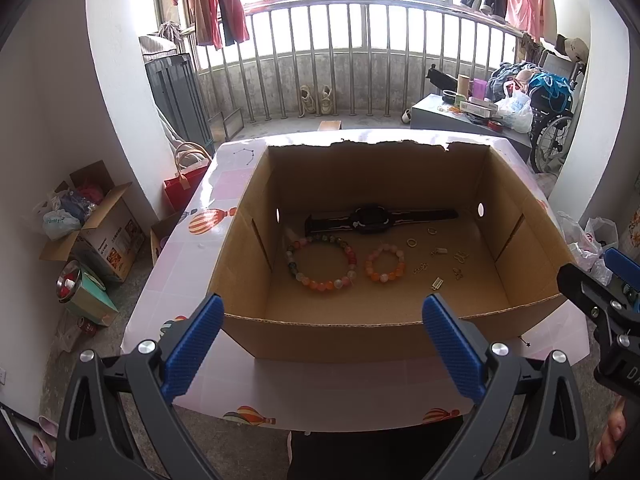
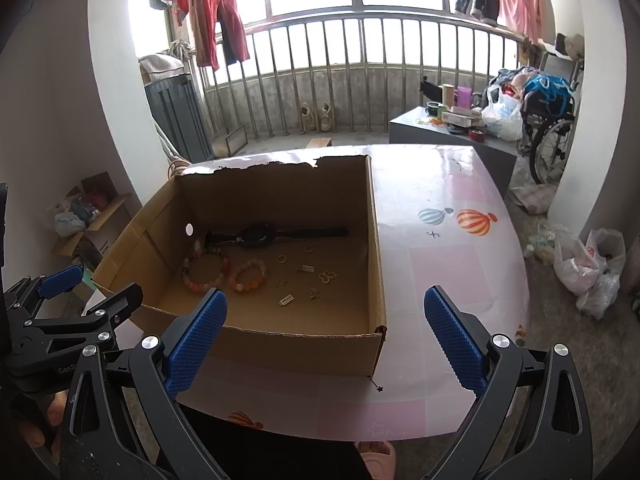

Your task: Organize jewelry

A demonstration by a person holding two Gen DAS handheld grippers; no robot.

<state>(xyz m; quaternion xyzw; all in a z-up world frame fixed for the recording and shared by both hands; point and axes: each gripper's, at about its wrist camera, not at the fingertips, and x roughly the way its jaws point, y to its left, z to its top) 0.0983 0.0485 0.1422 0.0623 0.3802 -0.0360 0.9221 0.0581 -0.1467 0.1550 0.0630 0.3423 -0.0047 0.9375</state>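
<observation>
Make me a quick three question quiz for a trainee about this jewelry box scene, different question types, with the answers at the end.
1. True or false: the black watch lies along the far wall inside the cardboard box.
2. Multiple choice: how many bead bracelets are in the box? A) one B) two C) four
3. Fill in: the larger bracelet lies to the ____ of the smaller bracelet in the left wrist view.

Key:
1. True.
2. B.
3. Left. Both the left tongs and the right tongs are open and hold nothing, short of the box's near wall.
</observation>
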